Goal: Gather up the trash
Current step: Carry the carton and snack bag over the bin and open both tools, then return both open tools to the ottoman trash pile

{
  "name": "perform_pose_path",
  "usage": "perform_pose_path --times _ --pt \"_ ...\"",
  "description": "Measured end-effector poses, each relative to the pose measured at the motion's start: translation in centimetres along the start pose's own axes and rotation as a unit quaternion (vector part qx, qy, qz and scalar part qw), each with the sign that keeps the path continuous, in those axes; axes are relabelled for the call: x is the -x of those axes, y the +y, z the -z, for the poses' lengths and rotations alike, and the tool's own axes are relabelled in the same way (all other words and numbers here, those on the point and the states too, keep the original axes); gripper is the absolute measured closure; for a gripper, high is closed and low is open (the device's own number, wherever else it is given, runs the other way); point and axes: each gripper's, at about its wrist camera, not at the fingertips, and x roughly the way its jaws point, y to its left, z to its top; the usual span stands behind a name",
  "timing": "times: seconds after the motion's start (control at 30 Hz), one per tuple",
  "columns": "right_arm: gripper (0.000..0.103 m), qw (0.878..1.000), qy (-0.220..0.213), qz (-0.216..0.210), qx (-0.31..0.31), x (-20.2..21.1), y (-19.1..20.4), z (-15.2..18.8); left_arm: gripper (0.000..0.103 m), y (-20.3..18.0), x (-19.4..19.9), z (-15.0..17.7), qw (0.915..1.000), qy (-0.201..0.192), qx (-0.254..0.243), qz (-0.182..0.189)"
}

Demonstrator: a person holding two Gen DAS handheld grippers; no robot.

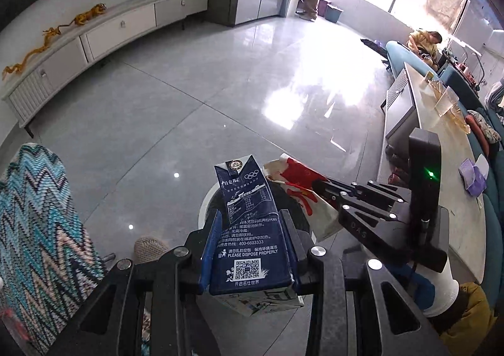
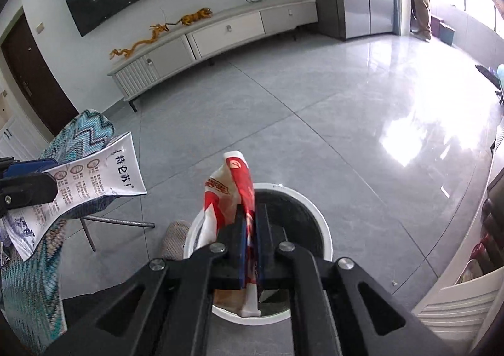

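Grey tiled floor, white bin [image 2: 324, 230] below me. Left gripper [image 1: 250, 230] clamps the blue milk carton [image 1: 249, 226], right gripper [image 2: 250, 230] pinches the red-white wrapper [image 2: 236, 198]; both hang over the rim, ready to drop.

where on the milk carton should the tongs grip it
Across the flat wide faces of the milk carton near its base, coming from the bottom end, as the left tongs do now: it is squashed flat, so the pads seat on broad panels and the long body sticks out over the bin.
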Motion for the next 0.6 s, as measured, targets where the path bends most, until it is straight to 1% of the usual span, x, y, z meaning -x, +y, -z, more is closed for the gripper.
perform_pose_path --times 0.1,0.23,0.4,0.47,0.5,0.53,0.57,0.6 --pt "0.096 0.999 0.025 0.002 -0.020 -3.0 -1.2 0.9 0.069 -0.1 -3.2 -0.1 0.9997 0.026 0.002 0.001" --pt "0.096 0.998 0.049 0.003 -0.040 -6.2 -2.2 2.1 0.069 0.3 -6.6 -0.4 0.9988 0.047 0.012 0.005" --pt "0.096 0.996 0.065 0.009 -0.054 -8.6 -3.0 3.0 0.068 0.5 -8.9 -0.5 0.9978 0.062 0.019 0.015" --pt "0.093 0.996 0.069 0.011 -0.055 -8.8 -3.3 3.2 0.067 0.2 -9.2 -0.6 0.9977 0.060 0.023 0.023" --pt "0.083 0.996 0.069 0.014 -0.056 -8.9 -3.4 3.2 0.063 0.2 -9.4 -0.8 0.9974 0.061 0.027 0.027" --pt "0.063 0.996 0.068 0.019 -0.056 -9.0 -3.4 3.1 0.058 0.4 -9.5 -0.8 0.9972 0.061 0.030 0.029" --pt "0.054 0.996 0.066 0.022 -0.058 -9.1 -3.4 3.0 0.055 0.5 -9.5 -0.8 0.9972 0.061 0.032 0.030" --pt "0.046 0.996 0.063 0.023 -0.060 -8.9 -3.5 3.1 0.050 0.7 -9.5 -0.8 0.9973 0.059 0.034 0.029"
